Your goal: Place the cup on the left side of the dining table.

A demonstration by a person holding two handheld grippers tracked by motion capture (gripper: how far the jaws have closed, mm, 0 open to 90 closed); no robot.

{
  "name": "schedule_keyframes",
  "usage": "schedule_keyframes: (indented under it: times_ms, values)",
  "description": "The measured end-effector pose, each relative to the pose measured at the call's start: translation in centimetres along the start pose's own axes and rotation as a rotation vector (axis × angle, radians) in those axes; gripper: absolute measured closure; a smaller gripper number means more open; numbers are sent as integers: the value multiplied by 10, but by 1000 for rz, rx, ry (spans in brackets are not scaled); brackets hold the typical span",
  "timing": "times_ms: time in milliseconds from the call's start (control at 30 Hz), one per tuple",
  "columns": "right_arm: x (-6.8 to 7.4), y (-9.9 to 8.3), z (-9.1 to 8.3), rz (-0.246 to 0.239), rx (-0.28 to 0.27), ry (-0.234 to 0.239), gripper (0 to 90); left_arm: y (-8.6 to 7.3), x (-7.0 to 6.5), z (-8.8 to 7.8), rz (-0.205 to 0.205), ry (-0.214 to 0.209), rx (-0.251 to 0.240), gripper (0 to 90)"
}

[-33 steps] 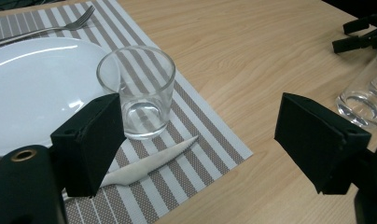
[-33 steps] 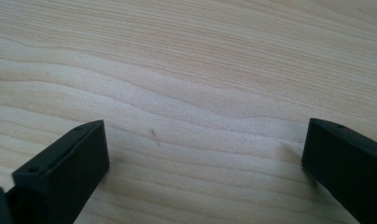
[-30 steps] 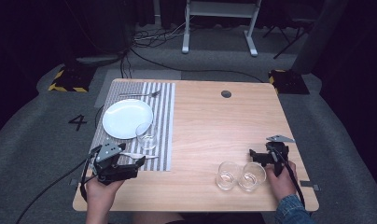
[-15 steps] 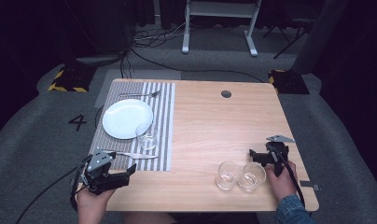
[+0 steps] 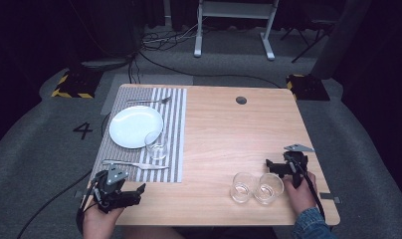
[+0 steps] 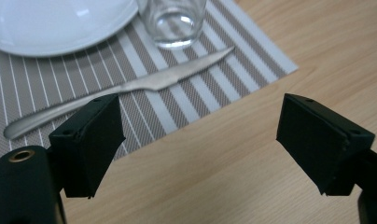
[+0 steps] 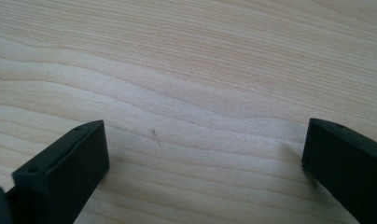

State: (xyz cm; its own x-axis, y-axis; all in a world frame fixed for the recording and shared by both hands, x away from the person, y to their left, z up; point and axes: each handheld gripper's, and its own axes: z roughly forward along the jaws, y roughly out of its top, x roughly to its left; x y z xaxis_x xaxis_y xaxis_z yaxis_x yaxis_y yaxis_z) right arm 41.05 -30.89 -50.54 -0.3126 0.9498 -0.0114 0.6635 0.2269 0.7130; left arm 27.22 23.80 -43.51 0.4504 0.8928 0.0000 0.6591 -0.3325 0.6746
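On the wooden table [image 5: 224,134], pale with a wavy grain, a grey-and-white striped woven mat [image 5: 154,130] covers the far-left part. A round white plate [image 5: 134,125] lies on the mat, with a clear glass [image 5: 156,146] touching its near-right rim, a metal fork [image 5: 148,101] beyond it and a slim steel knife [image 5: 134,164] on the near side. Two more clear round glasses [image 5: 256,187] stand side by side, touching, near the right front edge. A small dark round hole [image 5: 241,100] sits in the tabletop toward the far edge.

At the near-left corner the left gripper [image 5: 132,193] is held just short of the mat, its blocky black jaws wide apart over bare wood, the knife ahead of them. The right gripper [image 5: 271,167] hovers just beside the right glass, jaws also spread, empty.

Beyond the table's left edge, the grey floor bears a "4" [image 5: 82,130]; cables [image 5: 164,40] and yellow-black striped blocks [image 5: 69,85] lie farther off.
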Motion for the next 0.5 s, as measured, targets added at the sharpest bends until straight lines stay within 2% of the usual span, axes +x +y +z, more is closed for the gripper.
schedule_keyframes:
  times_ms: [267,500]
  values:
    - [0,0,0,0,0,0,8,-13,3,13,-17,-15,77,150]
    - [0,0,0,0,0,0,8,-24,9,27,-59,-25,131,149]
